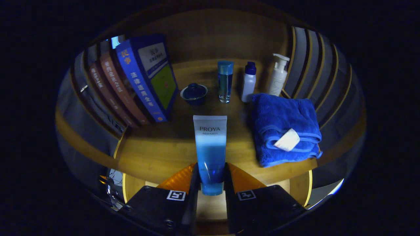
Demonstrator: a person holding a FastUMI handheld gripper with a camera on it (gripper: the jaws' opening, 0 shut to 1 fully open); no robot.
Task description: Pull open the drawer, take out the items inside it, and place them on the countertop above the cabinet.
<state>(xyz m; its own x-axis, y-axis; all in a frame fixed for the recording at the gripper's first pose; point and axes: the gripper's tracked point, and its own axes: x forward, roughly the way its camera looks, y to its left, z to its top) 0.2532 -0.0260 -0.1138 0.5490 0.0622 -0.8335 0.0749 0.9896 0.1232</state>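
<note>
A blue and white cosmetic tube (pixel 210 144) stands up between my fingers, and my gripper (pixel 211 178) is shut on its lower blue part. The tube hangs just over the front edge of the wooden countertop (pixel 157 154). Beyond it on the countertop sit a small dark blue lidded cup (pixel 194 93), a tall clear blue bottle (pixel 225 81), a white bottle with a blue cap (pixel 248 82) and a white pump bottle (pixel 278 75). A folded blue towel (pixel 284 127) with a white tag lies ahead to the right of the tube.
A row of books (pixel 131 85) leans at the left of the countertop, the nearest one blue. Slatted grey panels (pixel 315 65) rise at the right side. A wooden back wall (pixel 203 36) closes the niche behind the bottles.
</note>
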